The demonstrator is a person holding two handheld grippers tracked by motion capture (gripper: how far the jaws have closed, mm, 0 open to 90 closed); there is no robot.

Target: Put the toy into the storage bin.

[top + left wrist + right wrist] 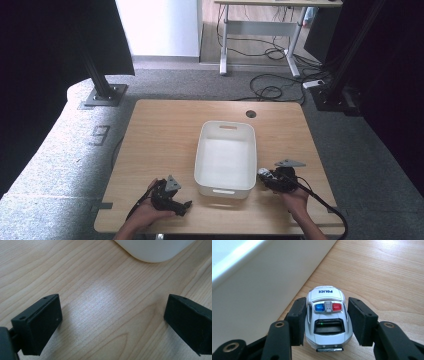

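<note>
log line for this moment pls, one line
left gripper: open, nothing between jaws, over table | right gripper: jaws flank toy police car, beside white bin | bin: empty

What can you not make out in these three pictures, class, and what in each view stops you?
- Toy police car: its wheels and sides, in the right gripper view, hidden by the right gripper and its own body.
- White plastic bin: all but a rounded corner, cut off by the left gripper view's top edge.
- Left gripper: how its jaws stand, too small in the high view.
- Person's hands: arms cut off by the bottom edge.
</note>
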